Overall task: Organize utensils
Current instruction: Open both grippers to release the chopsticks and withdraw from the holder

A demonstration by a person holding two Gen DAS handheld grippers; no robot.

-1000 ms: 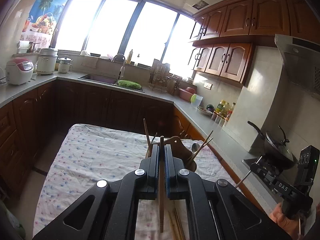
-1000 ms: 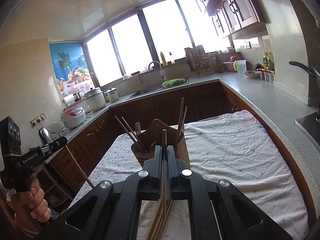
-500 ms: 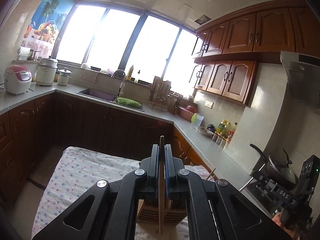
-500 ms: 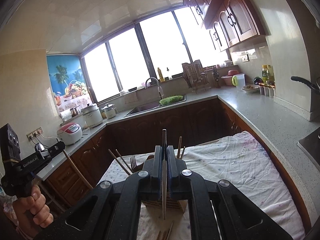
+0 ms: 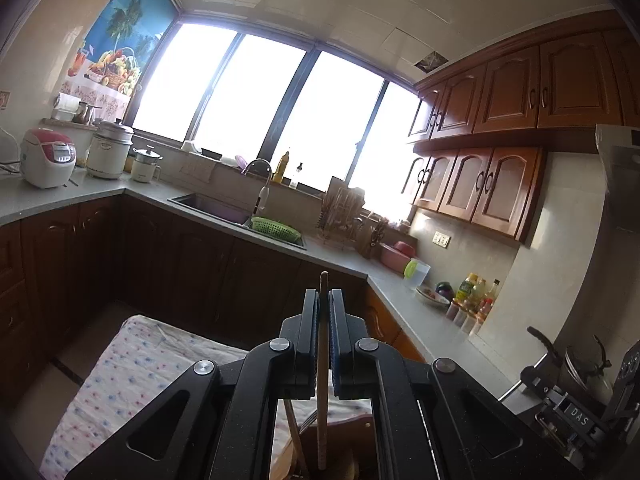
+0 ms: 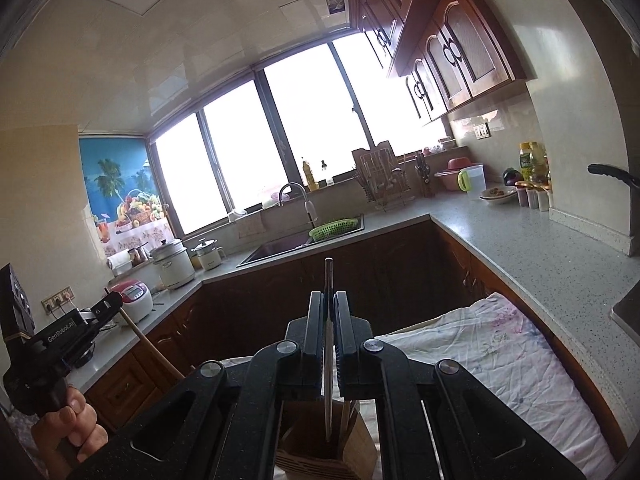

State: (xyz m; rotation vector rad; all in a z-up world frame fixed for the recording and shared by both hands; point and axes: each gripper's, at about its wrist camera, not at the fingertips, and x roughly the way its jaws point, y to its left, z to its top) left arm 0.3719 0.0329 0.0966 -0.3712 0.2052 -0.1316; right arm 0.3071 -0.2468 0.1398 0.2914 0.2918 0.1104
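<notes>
My left gripper (image 5: pixel 324 300) is shut on a wooden chopstick (image 5: pixel 322 400) held upright, its lower end over the wooden utensil holder (image 5: pixel 320 468) at the frame's bottom. My right gripper (image 6: pixel 329 302) is shut on a chopstick (image 6: pixel 328 392) that hangs down over the same wooden holder (image 6: pixel 328 452), which has other sticks in it. The left gripper with its chopstick also shows at the left of the right wrist view (image 6: pixel 106 306). The right gripper's body shows at the lower right of the left wrist view (image 5: pixel 576 416).
The holder stands on a table under a flowered cloth (image 6: pixel 512 360). Dark cabinets and a grey counter (image 6: pixel 540 256) wrap around it, with a sink (image 5: pixel 216 204), green basket (image 5: pixel 276 228), dish rack (image 6: pixel 384 188) and rice cookers (image 5: pixel 48 156). A pan (image 5: pixel 576 364) sits at right.
Both grippers have risen and tilted up with their chopsticks. The holder has dropped from mid-frame to the bottom edge in both views, and the loose chopsticks on the cloth are out of sight.
</notes>
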